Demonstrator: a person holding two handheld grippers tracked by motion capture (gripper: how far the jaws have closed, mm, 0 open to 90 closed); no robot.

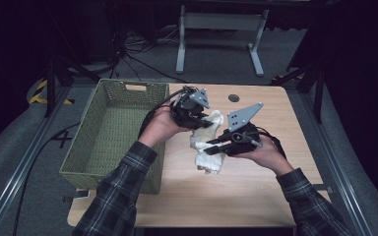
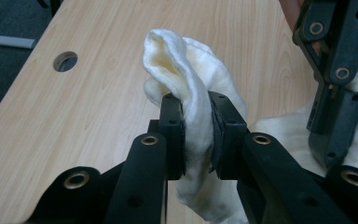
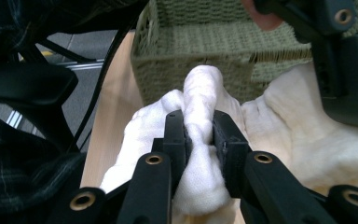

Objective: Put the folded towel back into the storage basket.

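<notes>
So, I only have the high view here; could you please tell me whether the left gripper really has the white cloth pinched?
Observer: Yes. In the left gripper view, the left gripper has a fold of the white cloth squeezed between its fingers, and the fold stands up above them.
Operator: Thank you. And the right one?
Observer: The right gripper is shut on another bunched fold, which bulges out above and below its fingers.
Operator: What lies ahead of the right gripper?
Observer: The woven green basket; its side wall stands just beyond the cloth in the right gripper view.
</notes>
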